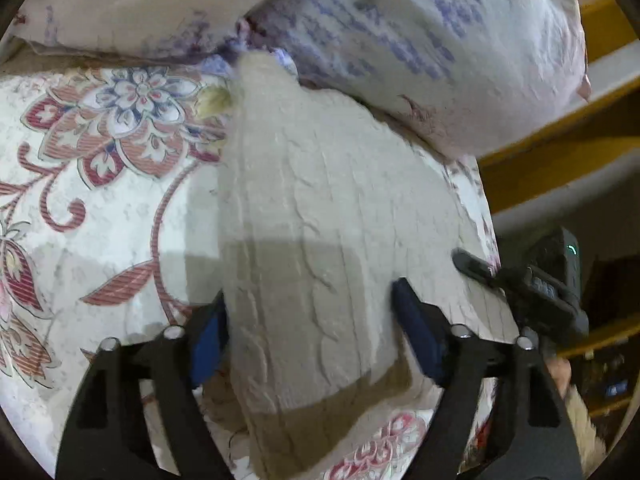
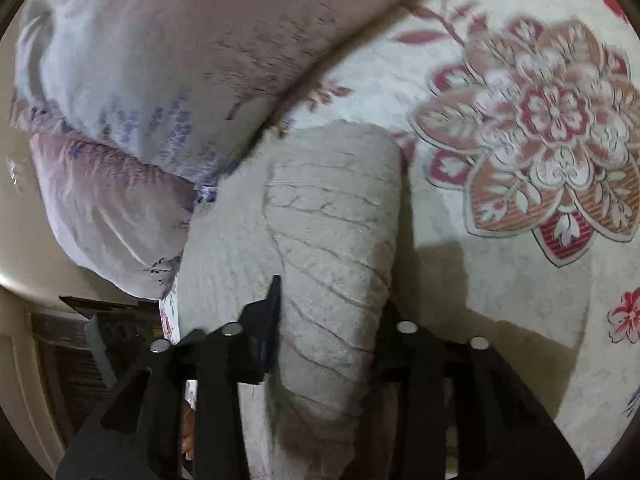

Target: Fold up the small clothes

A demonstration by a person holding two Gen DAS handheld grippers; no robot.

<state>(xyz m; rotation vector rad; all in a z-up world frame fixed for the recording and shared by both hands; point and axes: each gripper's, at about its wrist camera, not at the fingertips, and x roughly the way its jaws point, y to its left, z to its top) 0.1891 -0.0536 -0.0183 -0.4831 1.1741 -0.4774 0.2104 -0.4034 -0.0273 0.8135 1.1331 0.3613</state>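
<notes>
The cream cable-knit garment (image 1: 320, 216) lies on a bed covered by a floral bedspread (image 1: 100, 184), its knit raised in ribs and twisted cables, bunched into a thick, long fold. Its far end reaches the pillows (image 1: 420, 40), white with purple print, and appears to touch the nearer one.

In the left wrist view, the left gripper (image 1: 308, 328) has its fingers (image 1: 416, 332) spread wide apart, one on each side of the folded knit, the blue pads close against the cloth's edges; whether they press it I cannot tell. The right gripper (image 1: 520, 280) shows at the right edge of this view, a dark finger lying on the garment's border.

In the right wrist view, the right gripper (image 2: 328, 312) likewise straddles the rolled fold of the garment (image 2: 332, 220), fingers (image 2: 268, 312) apart with the cloth between them, not pinched together. The bedspread (image 2: 520, 160) spreads to the right, the pillows (image 2: 160, 80) lie to the upper left.
</notes>
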